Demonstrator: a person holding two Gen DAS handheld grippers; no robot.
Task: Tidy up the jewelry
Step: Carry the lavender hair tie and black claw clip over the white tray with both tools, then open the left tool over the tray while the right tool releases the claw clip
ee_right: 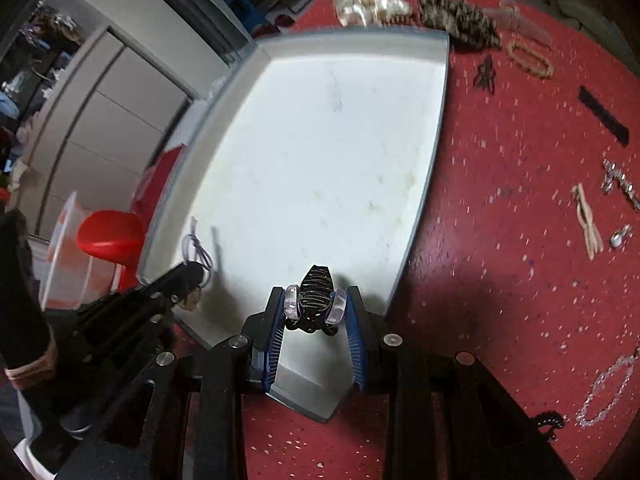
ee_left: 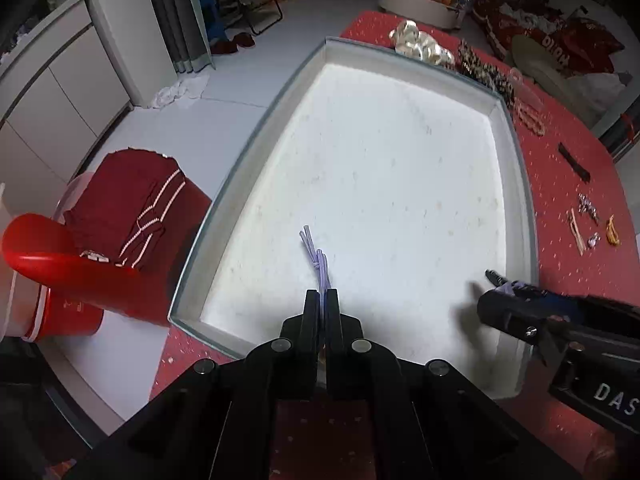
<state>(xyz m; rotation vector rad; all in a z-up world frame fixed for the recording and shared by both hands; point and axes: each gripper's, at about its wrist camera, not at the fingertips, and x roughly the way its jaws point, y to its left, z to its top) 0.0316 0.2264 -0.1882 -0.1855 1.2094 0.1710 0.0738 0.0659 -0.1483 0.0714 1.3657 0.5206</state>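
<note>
Over the near edge of the white tray (ee_left: pixel 508 128), the left hand-held gripper (ee_left: pixel 321 300) pinches a thin lilac hair tie (ee_left: pixel 316 260), which could slip free. The right hand-held gripper (ee_right: pixel 314 304) clamps a black claw clip (ee_right: pixel 316 296) sideways; it may twist out. Farther pieces crowd the table's (ee_right: pixel 500 240) far edge.

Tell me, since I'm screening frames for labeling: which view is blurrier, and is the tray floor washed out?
Right wrist view: motion blur smears the table specks and the pearl cluster, though the black hair claw in the right tool stays sharp. Left wrist view: crisper; the purple cord reads clearly. Both views: the white tray floor glares bright, fisheye bending its edges.
</note>
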